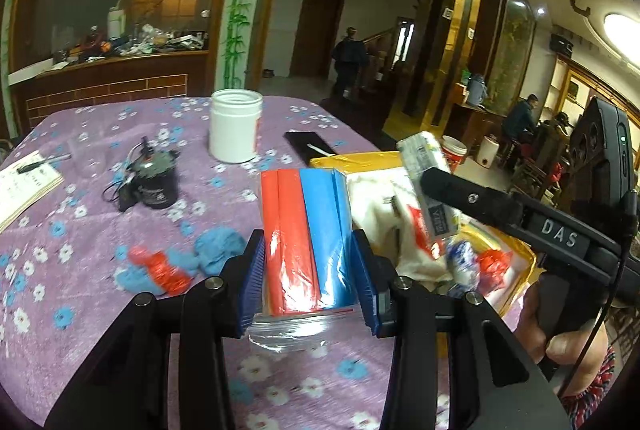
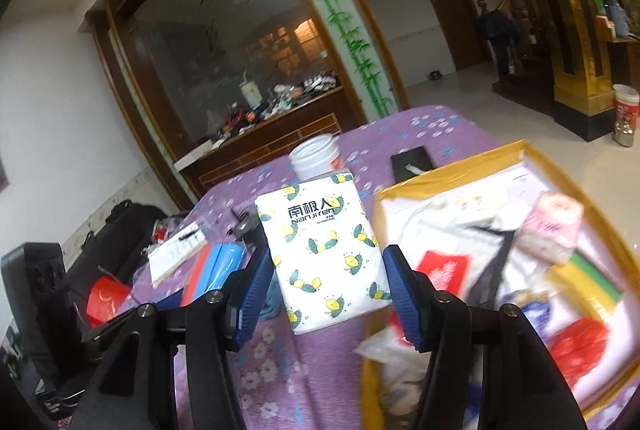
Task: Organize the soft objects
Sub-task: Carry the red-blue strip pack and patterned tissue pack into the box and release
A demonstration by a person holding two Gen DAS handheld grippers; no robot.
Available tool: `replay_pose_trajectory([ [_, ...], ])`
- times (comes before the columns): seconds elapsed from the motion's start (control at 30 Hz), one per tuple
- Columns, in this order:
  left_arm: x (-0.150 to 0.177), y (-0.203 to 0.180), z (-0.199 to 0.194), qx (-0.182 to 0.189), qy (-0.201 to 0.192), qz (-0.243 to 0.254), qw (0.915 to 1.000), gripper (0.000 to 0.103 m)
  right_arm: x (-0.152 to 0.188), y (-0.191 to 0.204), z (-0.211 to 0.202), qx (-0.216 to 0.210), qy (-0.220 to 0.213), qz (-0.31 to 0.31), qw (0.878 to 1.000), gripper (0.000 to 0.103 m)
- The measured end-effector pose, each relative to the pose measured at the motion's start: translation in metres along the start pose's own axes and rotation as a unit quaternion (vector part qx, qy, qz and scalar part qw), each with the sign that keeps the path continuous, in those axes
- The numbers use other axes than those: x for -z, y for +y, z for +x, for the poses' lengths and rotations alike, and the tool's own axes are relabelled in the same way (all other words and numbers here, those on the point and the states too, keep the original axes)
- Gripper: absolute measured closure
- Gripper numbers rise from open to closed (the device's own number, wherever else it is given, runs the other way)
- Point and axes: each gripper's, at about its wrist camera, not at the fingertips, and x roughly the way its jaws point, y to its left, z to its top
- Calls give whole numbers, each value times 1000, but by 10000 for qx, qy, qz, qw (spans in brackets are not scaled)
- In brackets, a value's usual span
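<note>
Left tool [image 1: 308,270] grips a red-and-blue plastic-wrapped pack [image 1: 308,238]; right tool [image 2: 328,286] clamps a lemon-printed white tissue pack [image 2: 326,254]; purple floral-clothed table [image 1: 100,222] carries a yellow-rimmed cardboard box [image 2: 448,173] at its right edge; tiled room beyond.

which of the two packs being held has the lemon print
The tissue pack in the right gripper: white with yellow lemons and "Nan ji ren" lettering. The pack in the left gripper is plain red and blue in clear wrap.
</note>
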Motion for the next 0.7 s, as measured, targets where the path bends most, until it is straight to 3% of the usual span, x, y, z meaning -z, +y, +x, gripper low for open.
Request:
replay_pose_trajectory([
  [0.37,-43,-53,38,458,206,228,9985,64,-58,-59,-39,613,-211,79,9979,45],
  [0.7,-47,-106,108,787,855,218,9930,64,-71,-120,18,1280,609,316,9894,45],
])
